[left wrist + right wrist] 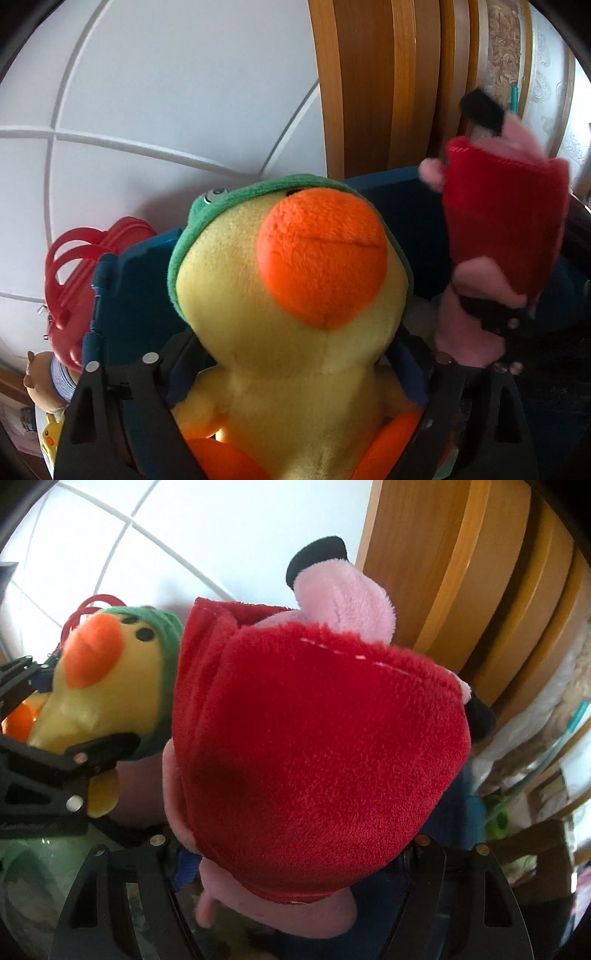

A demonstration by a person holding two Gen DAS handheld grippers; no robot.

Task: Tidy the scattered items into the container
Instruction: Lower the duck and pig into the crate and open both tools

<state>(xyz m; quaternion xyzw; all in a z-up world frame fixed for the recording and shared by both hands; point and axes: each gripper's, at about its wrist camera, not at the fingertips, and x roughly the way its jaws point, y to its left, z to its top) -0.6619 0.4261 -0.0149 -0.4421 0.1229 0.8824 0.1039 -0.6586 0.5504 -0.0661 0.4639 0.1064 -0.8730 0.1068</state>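
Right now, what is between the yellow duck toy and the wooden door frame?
The pink plush in a red dress is between the yellow duck toy and the wooden door frame. The right wrist view shows this best; the right gripper holds it.

Each view looks forward and steeply downward along its own gripper's two black fingers, which enter from the lower frame corners. The left wrist view is filled at close range by the yellow duck plush (295, 332), with the blue container (122, 295) behind it. The right wrist view is filled at close range by the pink plush in red (314, 746). Both views share both plush toys: the duck (103, 686) appears at centre left of the right wrist view, the pink plush (502, 229) at centre right of the left wrist view.
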